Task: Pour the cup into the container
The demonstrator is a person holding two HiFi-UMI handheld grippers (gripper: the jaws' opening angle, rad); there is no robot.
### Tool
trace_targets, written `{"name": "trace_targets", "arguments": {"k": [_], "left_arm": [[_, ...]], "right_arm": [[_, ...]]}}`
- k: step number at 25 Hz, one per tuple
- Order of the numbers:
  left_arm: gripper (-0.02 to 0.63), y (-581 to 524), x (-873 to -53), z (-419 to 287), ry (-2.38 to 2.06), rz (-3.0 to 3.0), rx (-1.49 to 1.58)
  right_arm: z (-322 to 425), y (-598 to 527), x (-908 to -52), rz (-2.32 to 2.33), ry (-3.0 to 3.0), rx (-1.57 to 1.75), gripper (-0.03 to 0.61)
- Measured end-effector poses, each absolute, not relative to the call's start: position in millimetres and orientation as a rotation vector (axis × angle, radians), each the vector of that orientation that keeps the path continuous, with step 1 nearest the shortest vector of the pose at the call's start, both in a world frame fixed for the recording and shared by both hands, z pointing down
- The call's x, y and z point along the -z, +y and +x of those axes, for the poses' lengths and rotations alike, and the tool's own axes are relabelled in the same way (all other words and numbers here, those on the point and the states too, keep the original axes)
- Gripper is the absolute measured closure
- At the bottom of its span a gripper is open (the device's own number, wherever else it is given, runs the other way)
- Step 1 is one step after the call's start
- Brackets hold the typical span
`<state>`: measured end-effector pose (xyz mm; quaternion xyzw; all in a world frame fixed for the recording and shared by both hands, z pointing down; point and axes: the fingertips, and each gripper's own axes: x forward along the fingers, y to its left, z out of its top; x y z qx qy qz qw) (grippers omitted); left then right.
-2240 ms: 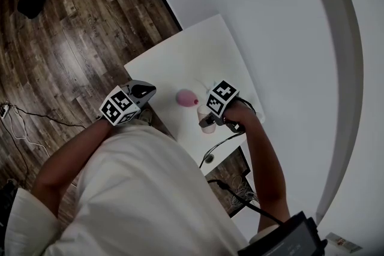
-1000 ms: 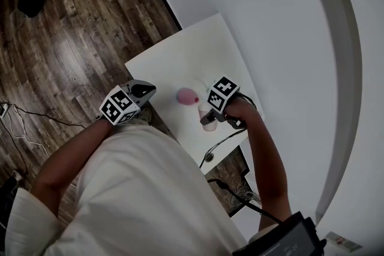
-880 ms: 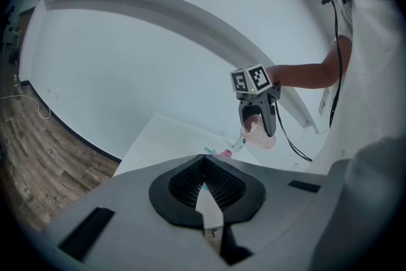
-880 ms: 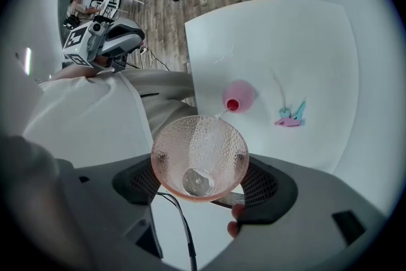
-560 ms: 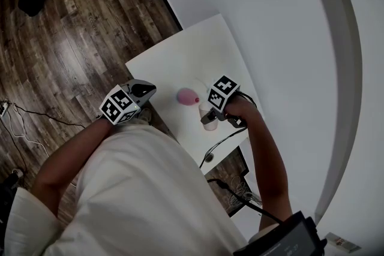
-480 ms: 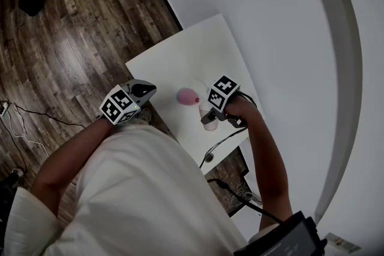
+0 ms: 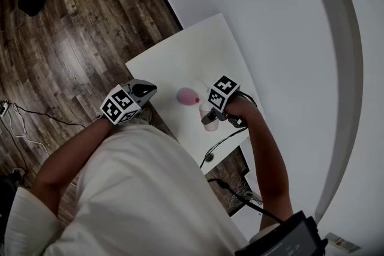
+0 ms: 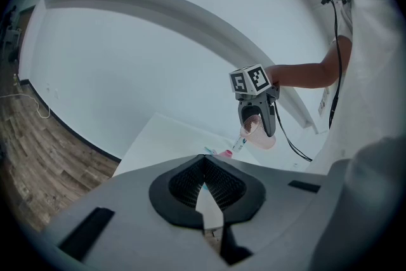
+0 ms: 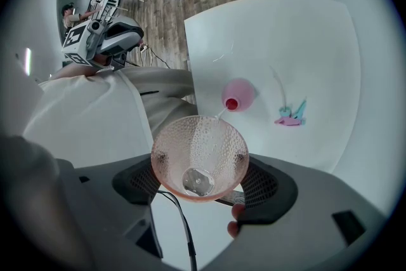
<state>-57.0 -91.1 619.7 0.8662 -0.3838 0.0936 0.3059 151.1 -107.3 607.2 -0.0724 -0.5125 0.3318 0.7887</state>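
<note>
My right gripper (image 9: 202,182) is shut on a pink textured cup (image 9: 199,157), tipped forward over the white table (image 9: 285,41). A thin stream runs from the cup's rim down to the red mouth of a small pink container (image 9: 239,94) standing on the table. In the head view the cup (image 7: 209,121) hangs just right of the container (image 7: 187,96), with the right gripper (image 7: 211,117) around it. My left gripper (image 7: 144,91) hovers at the table's near-left edge, shut and holding nothing; its own view shows its jaws (image 8: 205,182) closed, with the cup (image 8: 257,131) ahead.
A small blue and pink object (image 9: 291,114) lies on the table right of the container. A black cable (image 7: 222,141) hangs off the table's near edge. Wooden floor (image 7: 66,27) lies to the left and a white wall (image 7: 270,9) behind the table.
The right gripper with the cup has shifted slightly up and toward the container. The left gripper has stayed where it was.
</note>
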Motion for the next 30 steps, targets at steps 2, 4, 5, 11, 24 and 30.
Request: {"name": "trace_targets", "arguments": {"k": [2, 4, 5, 11, 24, 30], "left_arm": [[0.603, -91.9, -619.3, -57.3, -1.016, 2.292, -0.247], [0.603, -92.3, -619.2, -56.9, -1.016, 2.291, -0.246], [0.603, -92.3, -619.2, -56.6, -1.016, 2.29, -0.245], [0.603, -93.8, -620.2, -57.4, -1.012, 2.292, -0.241], [0.603, -93.7, -622.4, -58.6, -1.009, 2.291, -0.234], [0.603, -96.8, -620.4, -59.2, -1.015, 2.295, -0.233]], "right_arm": [[150.9, -107.7, -606.8, -0.16, -1.101, -0.716, 0.206], [151.3, -107.6, -606.5, -0.162, -1.098, -0.717, 0.205], [151.6, -107.4, -606.3, -0.163, -1.096, -0.717, 0.206], [150.4, -107.0, -607.5, -0.17, -1.08, -0.717, 0.204], [148.3, -103.5, -609.0, -0.181, -1.064, -0.716, 0.204], [149.3, -103.2, -608.5, -0.188, -1.063, -0.715, 0.204]]}}
